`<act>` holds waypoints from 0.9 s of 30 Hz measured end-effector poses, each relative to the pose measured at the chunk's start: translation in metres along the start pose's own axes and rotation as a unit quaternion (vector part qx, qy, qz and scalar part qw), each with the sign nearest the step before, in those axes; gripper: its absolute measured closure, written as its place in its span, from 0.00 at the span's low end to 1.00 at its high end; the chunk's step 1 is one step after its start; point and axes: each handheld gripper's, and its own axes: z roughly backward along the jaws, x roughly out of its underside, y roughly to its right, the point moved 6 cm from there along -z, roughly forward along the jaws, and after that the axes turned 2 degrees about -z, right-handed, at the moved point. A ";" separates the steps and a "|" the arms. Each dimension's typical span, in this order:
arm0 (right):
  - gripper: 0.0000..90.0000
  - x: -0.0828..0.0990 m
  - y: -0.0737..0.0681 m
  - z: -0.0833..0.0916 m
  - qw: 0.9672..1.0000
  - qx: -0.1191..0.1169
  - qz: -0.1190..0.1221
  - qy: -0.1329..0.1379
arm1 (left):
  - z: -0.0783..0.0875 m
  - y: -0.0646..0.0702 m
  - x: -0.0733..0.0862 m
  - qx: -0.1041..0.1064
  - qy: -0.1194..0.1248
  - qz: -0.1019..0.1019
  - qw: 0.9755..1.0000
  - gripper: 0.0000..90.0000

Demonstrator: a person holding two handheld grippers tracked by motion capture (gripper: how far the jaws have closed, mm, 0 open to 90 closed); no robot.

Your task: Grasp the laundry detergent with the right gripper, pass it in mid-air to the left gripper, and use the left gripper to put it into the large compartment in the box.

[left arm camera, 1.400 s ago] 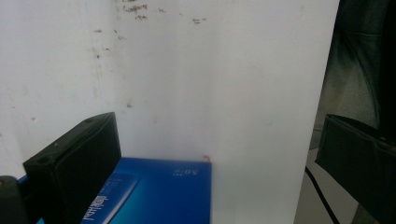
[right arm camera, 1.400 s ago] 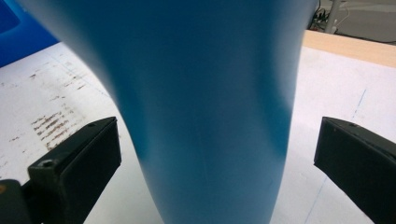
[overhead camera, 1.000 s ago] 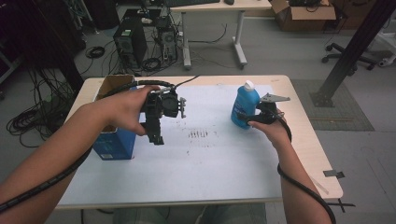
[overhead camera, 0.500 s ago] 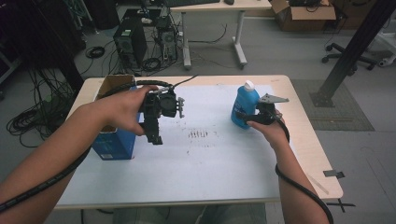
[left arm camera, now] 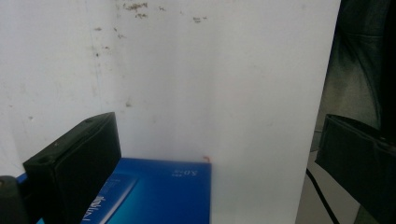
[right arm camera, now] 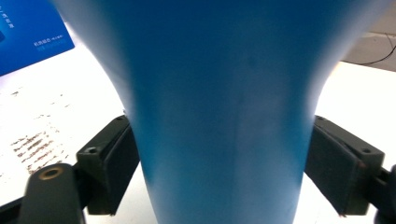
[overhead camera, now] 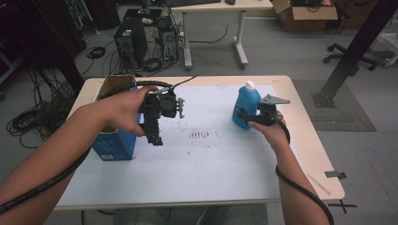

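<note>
- While the blue bottle (overhead camera: 245, 106) stands upright on the white sheet (overhead camera: 206, 164) toward the far right part of the worktop (overhead camera: 307, 136), the right tool (overhead camera: 247, 117) reaches it from the person's side, level with its lower body.
- From the right gripper view the bottle (right arm camera: 219, 116) stands between the two black jaws; the left pad sits against its side and the right pad lies at its edge, so the grip looks closed on it. The jaws have just been closing around it.
- White cap of the bottle (overhead camera: 250, 86) points up; the grey three-cornered plate (overhead camera: 274, 100) of the right tool sits just beside the bottle, on its right.
- Left tool (overhead camera: 156, 136) hangs above the sheet near the middle left, its jaws pointing down toward the person's edge, well apart from the bottle.
- Seen in the left gripper view, its jaws stand wide, with only bare sheet (left arm camera: 224, 84) between them.
- A blue carton (overhead camera: 114, 140), open at the top, stands at the left edge of the worktop, just beside the left hand (overhead camera: 124, 110); its blue face shows low in the left gripper view (left arm camera: 159, 196).
- Dark smudges (overhead camera: 199, 135) mark the sheet between the two tools.
</note>
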 end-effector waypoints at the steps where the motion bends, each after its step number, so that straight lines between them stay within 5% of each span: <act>1: 0.21 0.000 0.000 0.000 1.000 0.000 0.000 0.000 | 0.000 0.000 0.000 0.000 0.000 0.000 1.000 0.00; 27: 0.49 0.000 -0.003 -0.001 0.999 0.003 0.029 0.014 | 0.001 0.000 -0.003 -0.001 0.000 0.002 1.000 0.00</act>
